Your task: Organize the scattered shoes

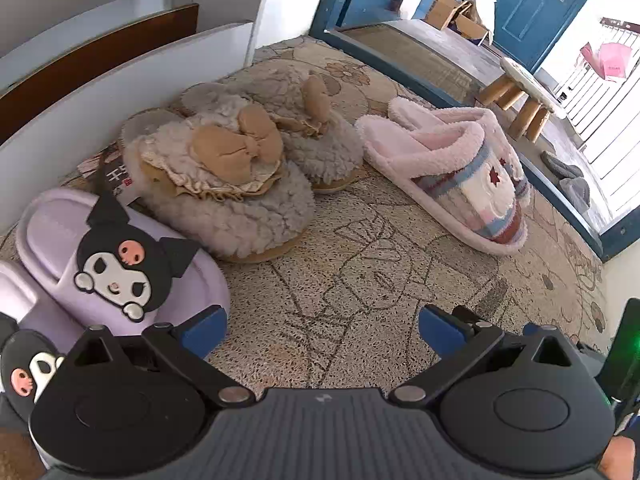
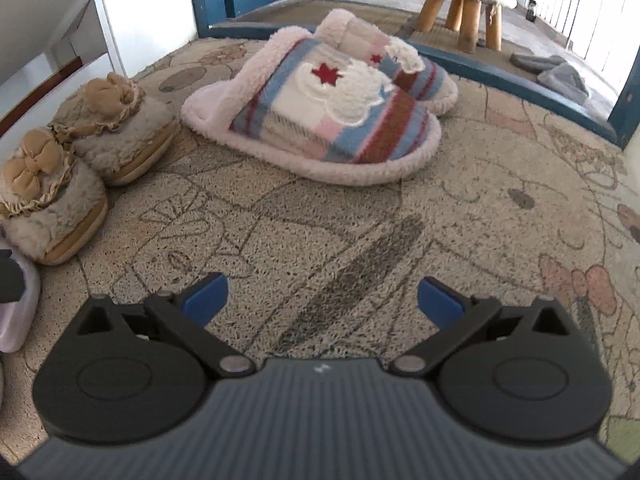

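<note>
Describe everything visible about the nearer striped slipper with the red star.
The striped slipper is an open-backed house slipper with a fluffy pale pink collar and sole edging. Its upper looks like fuzzy knit fabric in blue, dark red, pink and cream stripes, with a white plush patch bearing a red star. It lies flat and upright on the patterned mat, pressed against its matching partner behind it. Neither gripper touches it; the bow slippers sit just beside its heel; contact is unclear.
</note>
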The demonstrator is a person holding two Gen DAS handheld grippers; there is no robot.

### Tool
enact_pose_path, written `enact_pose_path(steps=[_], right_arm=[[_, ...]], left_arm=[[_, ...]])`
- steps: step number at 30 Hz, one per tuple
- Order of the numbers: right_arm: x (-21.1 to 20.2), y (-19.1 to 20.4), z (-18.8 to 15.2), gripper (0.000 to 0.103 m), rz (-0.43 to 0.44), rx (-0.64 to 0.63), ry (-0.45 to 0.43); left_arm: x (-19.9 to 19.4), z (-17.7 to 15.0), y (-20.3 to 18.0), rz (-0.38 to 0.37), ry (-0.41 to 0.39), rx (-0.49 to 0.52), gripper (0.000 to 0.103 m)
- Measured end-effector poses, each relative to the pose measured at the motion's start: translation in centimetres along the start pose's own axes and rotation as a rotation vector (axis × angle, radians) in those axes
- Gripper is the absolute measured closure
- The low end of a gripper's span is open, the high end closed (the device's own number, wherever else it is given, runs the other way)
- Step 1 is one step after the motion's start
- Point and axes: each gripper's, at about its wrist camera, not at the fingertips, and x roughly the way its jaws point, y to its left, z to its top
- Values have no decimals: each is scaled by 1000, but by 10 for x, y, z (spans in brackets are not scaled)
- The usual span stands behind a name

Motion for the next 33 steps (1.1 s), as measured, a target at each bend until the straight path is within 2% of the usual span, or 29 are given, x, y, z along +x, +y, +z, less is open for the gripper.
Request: enact_pose_path(steps=[12,25,33], right_arm=[[-11,6,-2,0,71,91,17],[-23,28,-2,0,173,88,32],[-27,41,-5,0,200,69,42]], left_arm=[[-31,-10,21,48,-16,-4,0],[-77,-47,80,219,-50,-124,0],[-110,-71,109,333,-95,-148,1]])
